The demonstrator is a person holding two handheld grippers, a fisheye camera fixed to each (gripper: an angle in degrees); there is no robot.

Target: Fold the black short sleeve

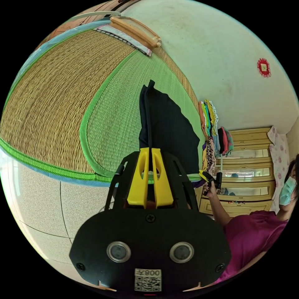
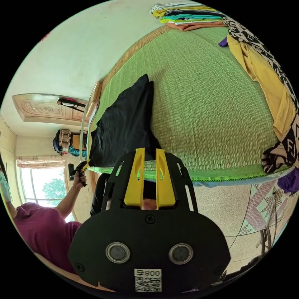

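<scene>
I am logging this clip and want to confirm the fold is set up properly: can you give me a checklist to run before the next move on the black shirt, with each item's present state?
1. Left gripper closed on the black short-sleeve shirt: ok, black fabric runs between the narrowly spaced yellow jaws.
2. Right gripper closed on the shirt: cannot tell, the jaws stand slightly apart at its near hem.
3. Shirt lies on the green woven mat: ok, with the near edge at the mat's border.
4. Shirt already doubled: ok, it looks folded lengthwise into a narrow shape.
5. Landing area beyond the shirt: ok, bare mat there.
6. Loose yellow garment apart from the shirt: ok, it sits near the far side.
</scene>
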